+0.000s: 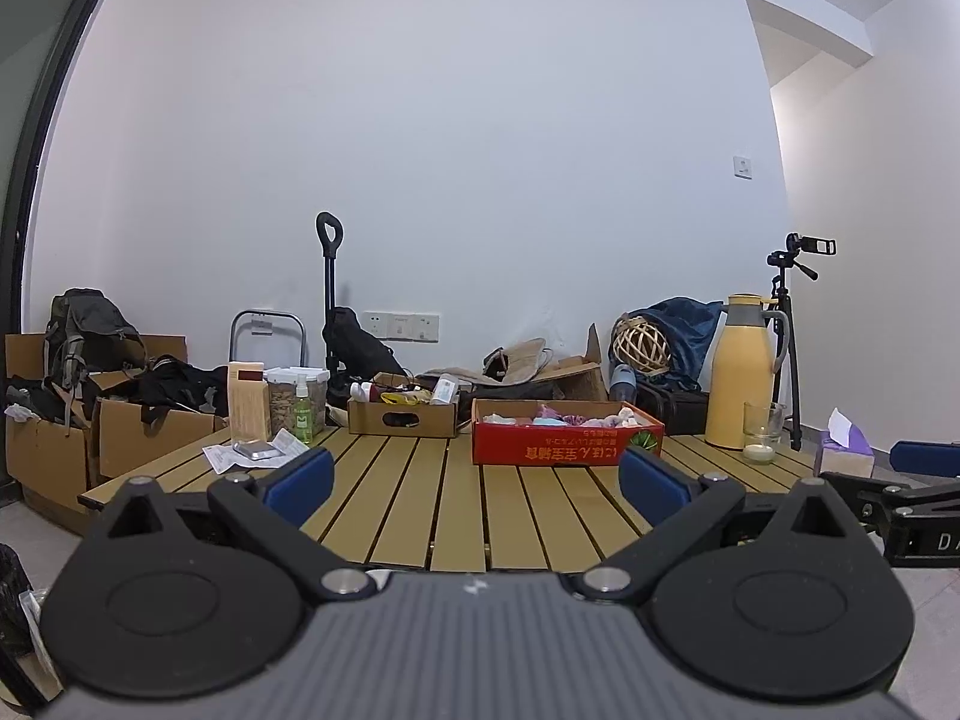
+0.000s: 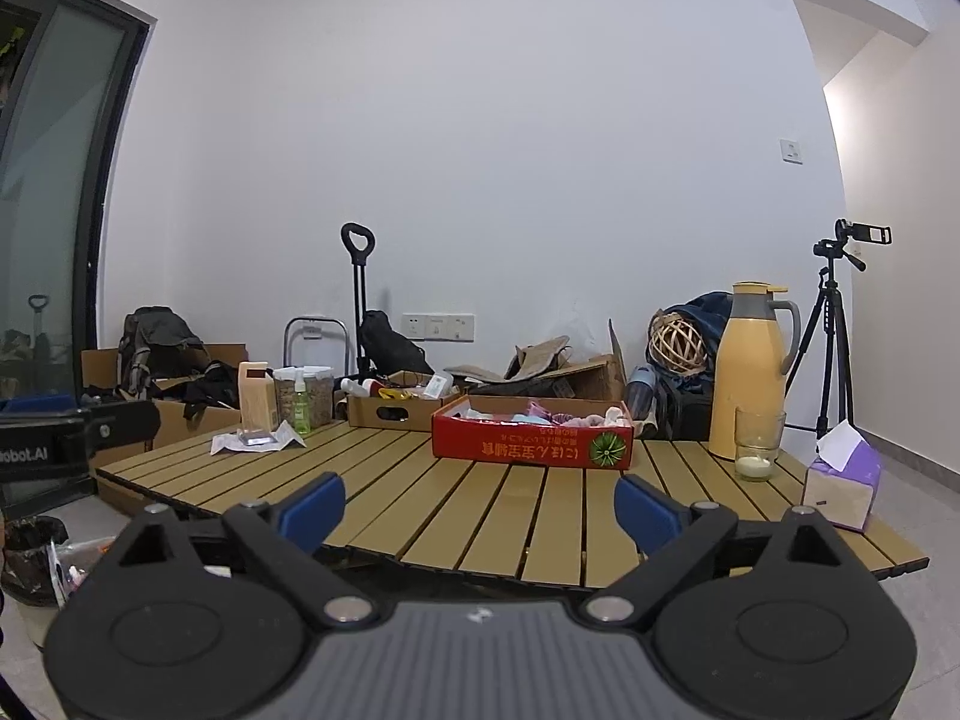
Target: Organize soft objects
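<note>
A red cardboard box [image 1: 567, 443] [image 2: 531, 441] holding several soft items in pink, blue and white [image 1: 576, 417] [image 2: 552, 414] stands at the far side of a low slatted wooden table [image 1: 456, 510] [image 2: 492, 510]. My left gripper [image 1: 477, 483] hovers level over the table's near edge, open, with nothing between its blue pads. My right gripper [image 2: 480, 507] is also open and empty at the near edge, well short of the box. The right gripper shows at the right edge of the left wrist view, the left one at the left edge of the right wrist view.
On the table: a brown open box of small items [image 1: 402, 414], a spray bottle [image 1: 302, 414], papers with a tin [image 1: 252, 453], a yellow thermos [image 1: 741, 372], a glass with a candle [image 1: 762, 432] and a tissue pack [image 2: 843, 480]. Cardboard boxes, bags and a tripod [image 2: 831, 324] stand behind.
</note>
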Demonstrator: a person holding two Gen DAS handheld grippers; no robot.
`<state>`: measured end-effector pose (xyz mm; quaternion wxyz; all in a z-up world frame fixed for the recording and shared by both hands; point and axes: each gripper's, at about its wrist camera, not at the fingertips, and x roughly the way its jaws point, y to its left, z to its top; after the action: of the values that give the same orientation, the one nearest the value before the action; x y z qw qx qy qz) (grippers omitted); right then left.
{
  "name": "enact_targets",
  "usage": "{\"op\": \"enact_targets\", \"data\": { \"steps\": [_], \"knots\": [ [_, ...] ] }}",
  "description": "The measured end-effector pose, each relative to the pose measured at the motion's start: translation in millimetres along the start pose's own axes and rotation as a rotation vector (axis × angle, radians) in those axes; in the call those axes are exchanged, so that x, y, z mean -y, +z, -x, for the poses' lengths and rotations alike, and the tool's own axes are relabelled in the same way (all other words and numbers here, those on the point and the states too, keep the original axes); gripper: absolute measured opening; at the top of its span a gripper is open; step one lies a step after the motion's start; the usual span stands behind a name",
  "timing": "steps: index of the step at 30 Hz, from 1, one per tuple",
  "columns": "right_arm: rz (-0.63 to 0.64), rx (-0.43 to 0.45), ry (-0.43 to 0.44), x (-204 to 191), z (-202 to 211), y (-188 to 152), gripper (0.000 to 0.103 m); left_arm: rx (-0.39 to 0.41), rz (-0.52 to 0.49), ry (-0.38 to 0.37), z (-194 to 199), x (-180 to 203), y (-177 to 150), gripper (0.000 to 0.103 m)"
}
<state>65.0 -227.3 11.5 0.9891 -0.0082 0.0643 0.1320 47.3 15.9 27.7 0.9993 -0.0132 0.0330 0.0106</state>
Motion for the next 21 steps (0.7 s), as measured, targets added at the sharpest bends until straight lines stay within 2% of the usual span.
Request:
{"op": "enact_targets", "data": {
  "steps": [21],
  "knots": [
    [0.000,0.004,0.001,-1.1,2.2,-0.9,0.097,0.002,-0.003,-0.012,2.0,-2.4,-0.2,0.103]
  ]
}}
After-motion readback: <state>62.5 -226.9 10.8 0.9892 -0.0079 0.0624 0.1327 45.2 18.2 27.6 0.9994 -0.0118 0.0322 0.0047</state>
